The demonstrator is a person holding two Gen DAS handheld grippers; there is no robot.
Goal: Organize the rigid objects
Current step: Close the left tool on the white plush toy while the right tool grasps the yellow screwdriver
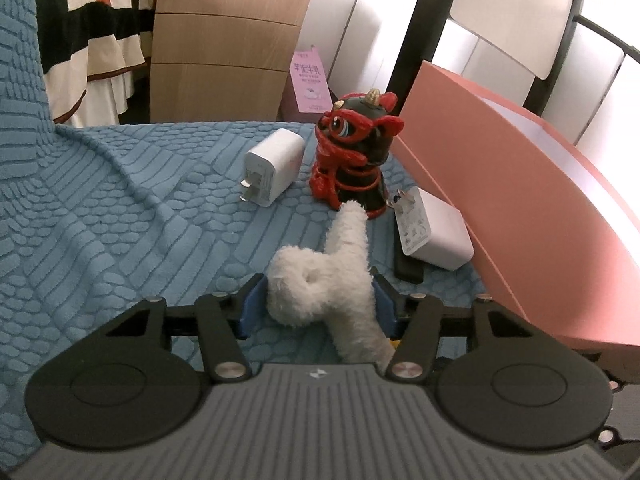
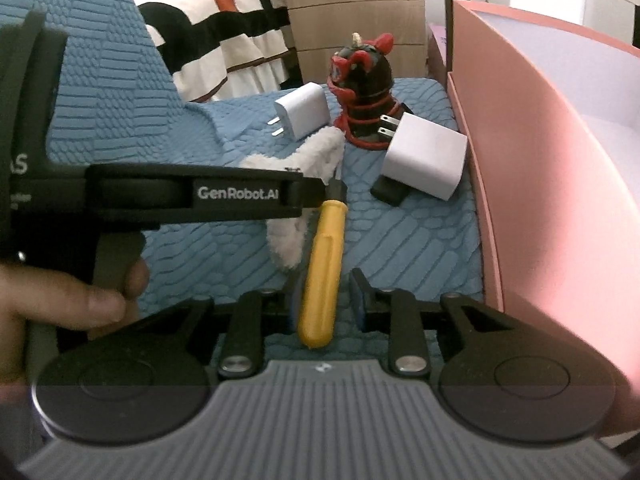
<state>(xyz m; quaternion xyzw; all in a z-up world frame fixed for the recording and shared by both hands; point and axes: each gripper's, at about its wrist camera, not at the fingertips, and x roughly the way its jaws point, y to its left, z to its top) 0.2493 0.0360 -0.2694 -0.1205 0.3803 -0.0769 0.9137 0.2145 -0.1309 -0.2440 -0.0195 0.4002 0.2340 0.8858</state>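
My left gripper [image 1: 317, 310] is shut on a white fluffy plush piece [image 1: 320, 280], with a blue pad pressed on each side. In the right wrist view a yellow-handled screwdriver [image 2: 322, 268] lies on the blue bedspread [image 1: 120, 208]. My right gripper [image 2: 326, 304] is shut on the screwdriver's handle, its jaws close around it. The screwdriver's black tip end disappears under the left gripper's black body [image 2: 240, 194], which a hand [image 2: 72, 300] holds. A red and black lion figurine [image 1: 354, 156] stands ahead, between two white plug chargers [image 1: 274, 166] [image 1: 430, 230].
An open pink box [image 1: 520, 208] stands on the right, against the bed's edge. A small black object [image 2: 388, 192] lies under the nearer charger. Beyond the bed are a wooden drawer cabinet [image 1: 224, 40], a striped cloth [image 1: 88, 40] and a pink carton [image 1: 310, 80].
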